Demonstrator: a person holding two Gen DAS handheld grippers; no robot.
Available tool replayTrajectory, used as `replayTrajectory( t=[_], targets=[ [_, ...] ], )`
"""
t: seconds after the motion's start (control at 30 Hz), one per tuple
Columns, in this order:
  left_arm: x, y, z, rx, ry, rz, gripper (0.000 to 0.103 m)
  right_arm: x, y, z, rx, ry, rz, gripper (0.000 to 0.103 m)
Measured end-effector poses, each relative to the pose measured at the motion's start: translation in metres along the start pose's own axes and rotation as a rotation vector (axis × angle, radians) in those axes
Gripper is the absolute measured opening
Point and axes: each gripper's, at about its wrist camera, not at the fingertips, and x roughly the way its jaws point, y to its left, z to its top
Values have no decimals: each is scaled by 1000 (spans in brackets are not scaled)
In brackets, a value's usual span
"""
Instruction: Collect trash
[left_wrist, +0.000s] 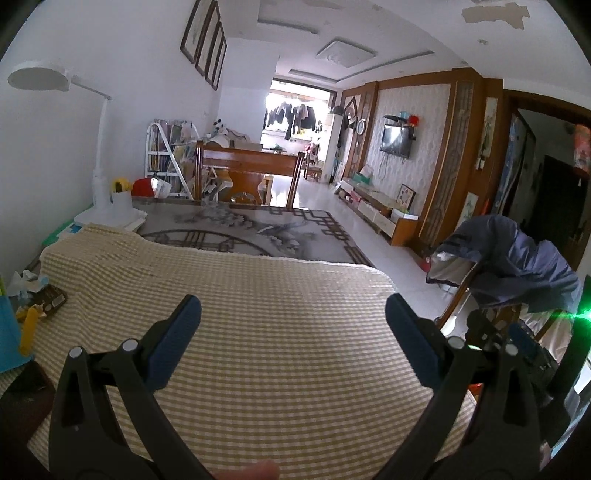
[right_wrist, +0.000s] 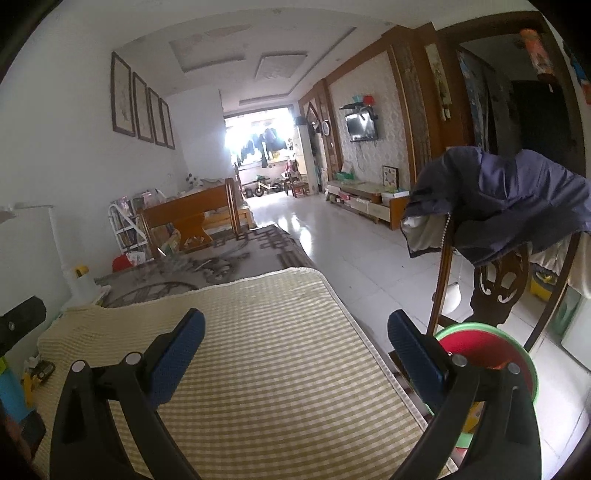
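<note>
Overhead, the left wrist view is showing the left gripper (left_wrist: 293, 321) hovering above a checked cloth (left_wrist: 258, 314), its two blue pads (left_wrist: 177, 339) standing wide apart and gripping nothing. One fingertip (left_wrist: 247, 470) is peeking in at the bottom edge. Trash is lying at the cloth's left edge: one crumpled tissue (left_wrist: 27, 282), one dark wrapper (left_wrist: 51, 301) just beside it, and one yellow piece (left_wrist: 29, 328) near that. One white lamp (left_wrist: 99, 147) is rising at the far left, with one yellow-topped cup (left_wrist: 121, 195) beside its base. Four framed pictures (left_wrist: 205, 48) are hanging on the wall. One blue jacket (left_wrist: 517, 262) is draping over a chair at the right, and part of the right gripper (left_wrist: 517, 343) is showing below it.

Next, the right wrist view is showing the right gripper (right_wrist: 295, 336) over the cloth's (right_wrist: 258, 350) right half, its two pads (right_wrist: 181, 358) likewise spread wide and empty. One green-rimmed bin (right_wrist: 524, 354) with a red liner is sitting just off the cloth's right edge, partly behind the right finger. The wrapper (right_wrist: 42, 369) and yellow piece (right_wrist: 29, 384) are lying far left, well apart from the bin. One jacket (right_wrist: 498, 206) is hanging on one carved chair (right_wrist: 495, 288).
</note>
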Motion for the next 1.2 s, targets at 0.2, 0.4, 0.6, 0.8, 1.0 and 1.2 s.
replayTrajectory(
  t=[0.2, 0.4, 0.6, 0.8, 1.0, 1.2],
  targets=[
    [5, 5, -1, -24, 28, -4, 98, 2, -2, 0, 3, 5, 2, 96],
    [4, 6, -3, -26, 31, -3, 98, 1, -1, -2, 0, 6, 6, 96],
    [6, 6, -4, -31, 39, -8, 98, 1, -1, -2, -1, 6, 6, 96],
    [7, 6, -6, -28, 46, -11, 98, 1, -1, -2, 1, 5, 6, 96],
    [8, 5, -6, -18, 51, -14, 98, 1, -1, -1, 1, 6, 6, 96],
    [9, 5, -7, -17, 56, -18, 98, 1, 0, -3, 1, 10, 5, 96]
  ],
)
